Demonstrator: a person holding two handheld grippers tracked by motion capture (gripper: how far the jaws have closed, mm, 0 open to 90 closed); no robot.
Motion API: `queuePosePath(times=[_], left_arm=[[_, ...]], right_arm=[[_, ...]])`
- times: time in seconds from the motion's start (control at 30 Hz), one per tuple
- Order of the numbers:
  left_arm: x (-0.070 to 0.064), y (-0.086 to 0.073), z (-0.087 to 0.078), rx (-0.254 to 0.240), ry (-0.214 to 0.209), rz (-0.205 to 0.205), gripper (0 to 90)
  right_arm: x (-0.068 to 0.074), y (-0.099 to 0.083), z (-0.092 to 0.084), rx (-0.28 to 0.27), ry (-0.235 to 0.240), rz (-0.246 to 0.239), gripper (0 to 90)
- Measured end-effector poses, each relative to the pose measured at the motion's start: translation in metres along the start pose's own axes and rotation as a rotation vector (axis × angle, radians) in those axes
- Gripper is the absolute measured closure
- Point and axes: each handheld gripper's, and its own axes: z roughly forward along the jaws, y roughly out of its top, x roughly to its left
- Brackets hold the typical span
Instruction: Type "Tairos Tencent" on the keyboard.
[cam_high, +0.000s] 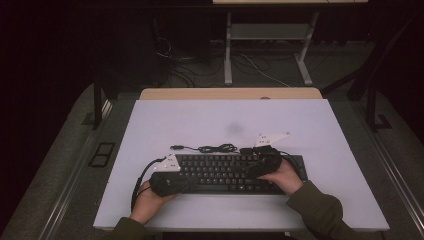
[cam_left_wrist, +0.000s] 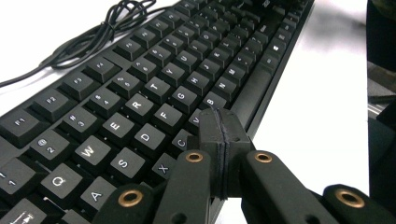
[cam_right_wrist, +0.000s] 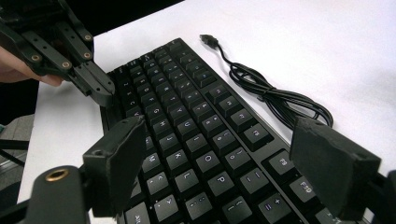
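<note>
A black keyboard (cam_high: 215, 172) lies across the near middle of the white table (cam_high: 225, 120). Its black cable (cam_high: 215, 148) is bundled just behind it, the USB plug (cam_right_wrist: 208, 39) lying loose on the table. My left gripper (cam_left_wrist: 221, 135) is shut, its two jaws pressed flat together with nothing between them, tips resting at the keyboard's front edge near the C and V keys. My right gripper (cam_right_wrist: 233, 168) is open wide, with its pads (cam_right_wrist: 119, 163) hovering over the keys at the keyboard's right half and nothing gripped. In the right gripper view the left gripper (cam_right_wrist: 102, 93) touches the keyboard's far corner.
The person's hands (cam_high: 150, 200) and sleeves come in at the table's near edge. Behind the white top runs a wooden strip (cam_high: 230, 93). Dark floor, cables and a desk frame (cam_high: 270, 45) lie beyond it.
</note>
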Motion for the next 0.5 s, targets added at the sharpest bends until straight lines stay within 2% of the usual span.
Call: queuePosePath(times=[0.33, 0.5], left_arm=[[-0.0005, -0.0018, 0.0062, 0.045, -0.010, 0.021, 89.1], [0.0008, -0.0024, 0.0059, 0.042, -0.012, 0.015, 89.1]], right_arm=[[-0.0011, -0.0003, -0.0017, -0.001, -0.003, 0.001, 18.3], [-0.0018, 0.0000, -0.0023, -0.006, -0.005, 0.001, 18.3]])
